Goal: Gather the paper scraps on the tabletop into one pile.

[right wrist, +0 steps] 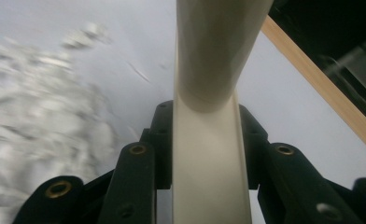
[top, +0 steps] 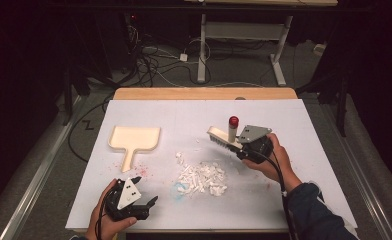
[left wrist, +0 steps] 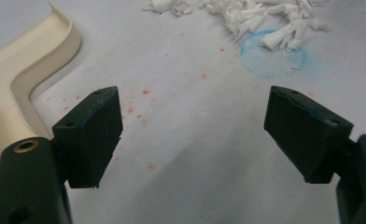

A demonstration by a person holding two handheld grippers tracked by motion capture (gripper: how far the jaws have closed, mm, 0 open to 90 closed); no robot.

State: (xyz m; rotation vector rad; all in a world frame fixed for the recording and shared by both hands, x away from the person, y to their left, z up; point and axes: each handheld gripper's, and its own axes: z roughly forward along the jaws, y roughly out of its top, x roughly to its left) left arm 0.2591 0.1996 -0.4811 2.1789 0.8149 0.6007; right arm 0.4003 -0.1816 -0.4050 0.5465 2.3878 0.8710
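The counter (top: 294, 150) is big and covered in white. In the middle of it sits a pile of white scraps (top: 202, 177). Everything else is told from that pile.

The cream dustpan (top: 133, 140) lies flat, off to the left of the pile and a little farther from the person. Its handle points back toward the person. It looks like hard plastic, light and stiff, so it should not bend. The handle is the good place to grab it, because it is thin enough to fit between two jaws.

The brush (top: 223, 136) is up to the right of the pile, just past it. It has a cream body, bristles pointing down, and a handle with a red tip. It looks light and hard too. The smooth plastic could slip if it is held loosely.

The right hand-held gripper (top: 244, 149) is just right of the pile. In the right gripper view its jaws are clamped on the brush handle, one on each side.

The left hand-held gripper (top: 151, 202) is near the person, to the left of the pile and well apart from it. Its jaws are wide apart with nothing in them. The dustpan handle is just beside it.

The scraps are tiny and very light. They would likely scatter with a hard push, so soft sweeps look best. Small red specks (left wrist: 144, 107) dot the counter left of the pile.
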